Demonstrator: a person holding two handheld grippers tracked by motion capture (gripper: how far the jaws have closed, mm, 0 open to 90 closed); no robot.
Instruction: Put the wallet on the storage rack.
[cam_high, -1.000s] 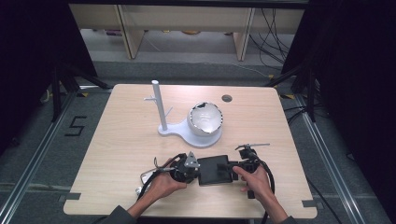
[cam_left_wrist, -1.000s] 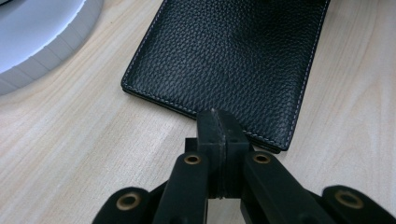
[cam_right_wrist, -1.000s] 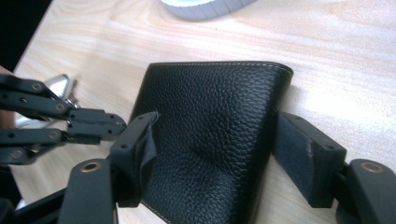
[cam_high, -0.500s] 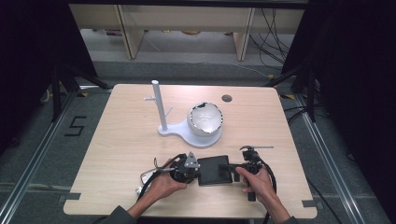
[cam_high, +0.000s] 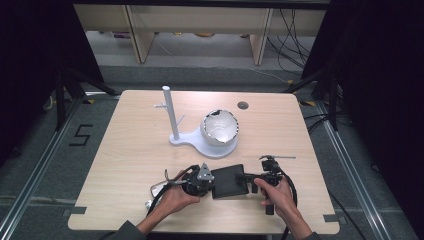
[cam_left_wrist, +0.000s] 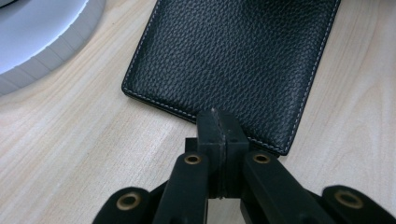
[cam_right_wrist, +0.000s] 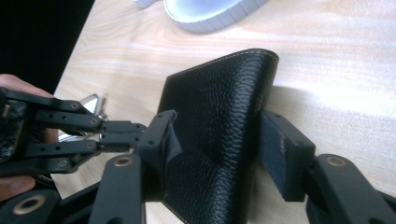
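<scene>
On the pale wood-grain table (cam_high: 125, 165), the left gripper (cam_high: 204, 181) has its black jaws pressed together on the near edge of a black wallet (cam_high: 229, 181) of pebbled leather with pale stitching. The wallet lies flat, near the table's front edge, just below a white round-based stand (cam_high: 202, 142). To its right, the right gripper (cam_high: 250, 178) has been closing, its jaws now straddling the wallet's rounded fold, both pads against the leather.
</scene>
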